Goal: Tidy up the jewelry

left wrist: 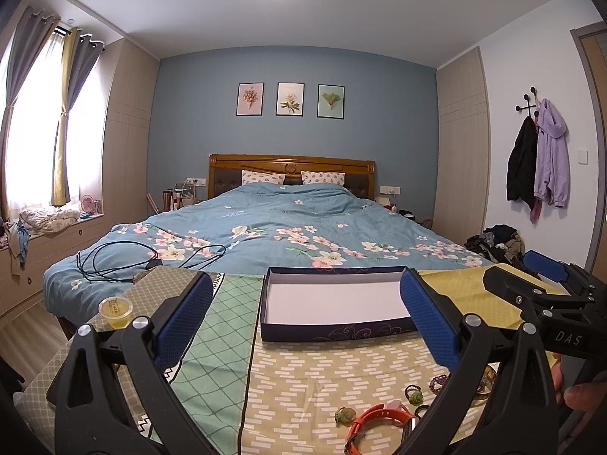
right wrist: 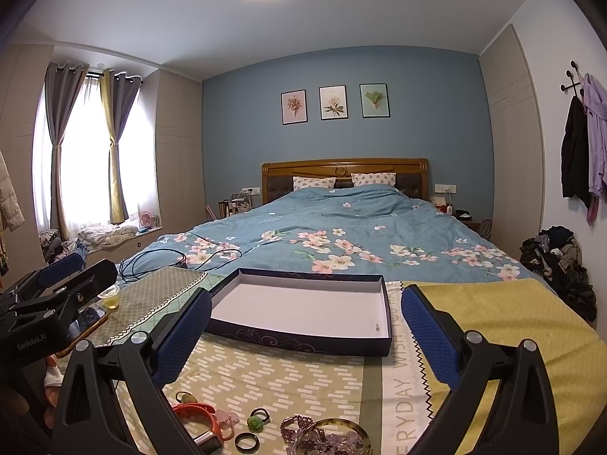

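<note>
A shallow dark-blue box with a white floor lies open on the patterned cloth, straight ahead of both grippers. A tiny pale item rests in its near right corner. Loose jewelry lies close below the grippers: an orange watch band, a green-stone ring, a black ring, a dark beaded bracelet and a gold bangle around purple crystals. My left gripper is open and holds nothing. My right gripper is open too, also empty. The orange watch band sits just under the left gripper.
A small cup of yellow jelly and a phone sit on the cloth at the left. The yellow cloth covers the right side. Behind the table is a bed with a cable on it.
</note>
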`<state>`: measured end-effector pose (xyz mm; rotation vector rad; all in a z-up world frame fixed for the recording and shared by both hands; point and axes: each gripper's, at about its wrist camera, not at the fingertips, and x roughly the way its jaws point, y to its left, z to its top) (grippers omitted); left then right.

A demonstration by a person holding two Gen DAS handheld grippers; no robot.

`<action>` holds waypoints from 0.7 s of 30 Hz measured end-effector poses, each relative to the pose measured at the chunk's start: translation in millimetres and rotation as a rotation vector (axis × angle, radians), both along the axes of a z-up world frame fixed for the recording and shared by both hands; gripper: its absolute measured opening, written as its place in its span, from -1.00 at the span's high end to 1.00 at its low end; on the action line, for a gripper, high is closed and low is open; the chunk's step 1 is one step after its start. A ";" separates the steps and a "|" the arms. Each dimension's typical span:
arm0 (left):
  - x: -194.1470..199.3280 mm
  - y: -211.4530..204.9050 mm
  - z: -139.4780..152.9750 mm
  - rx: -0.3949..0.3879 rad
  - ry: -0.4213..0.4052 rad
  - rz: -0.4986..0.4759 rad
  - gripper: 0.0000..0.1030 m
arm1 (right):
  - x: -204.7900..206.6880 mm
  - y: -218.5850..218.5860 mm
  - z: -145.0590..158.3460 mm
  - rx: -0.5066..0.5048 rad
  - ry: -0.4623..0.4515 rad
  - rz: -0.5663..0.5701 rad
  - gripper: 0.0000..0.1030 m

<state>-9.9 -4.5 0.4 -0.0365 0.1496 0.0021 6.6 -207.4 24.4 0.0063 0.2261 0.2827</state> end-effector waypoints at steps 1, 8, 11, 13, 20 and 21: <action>0.2 0.1 0.1 -0.001 0.001 0.000 -0.89 | -0.2 -0.1 -0.2 0.001 0.000 0.000 -0.88; 0.1 0.3 0.1 -0.001 0.001 -0.001 -0.89 | 0.0 -0.1 0.0 -0.001 0.004 0.000 -0.88; 0.1 0.3 0.2 -0.001 0.001 0.000 -0.89 | -0.3 -0.3 -0.3 0.001 0.005 0.001 -0.88; -0.1 0.5 0.1 -0.001 0.001 0.000 -0.89 | -0.3 -0.7 -0.2 0.002 0.005 0.002 -0.88; 0.1 0.5 0.1 -0.001 0.002 -0.001 -0.89 | -1.4 -0.9 -0.9 0.005 0.006 0.000 -0.88; 0.1 0.4 0.2 -0.001 0.002 -0.001 -0.89 | -1.1 -1.0 -0.8 0.005 0.007 0.001 -0.88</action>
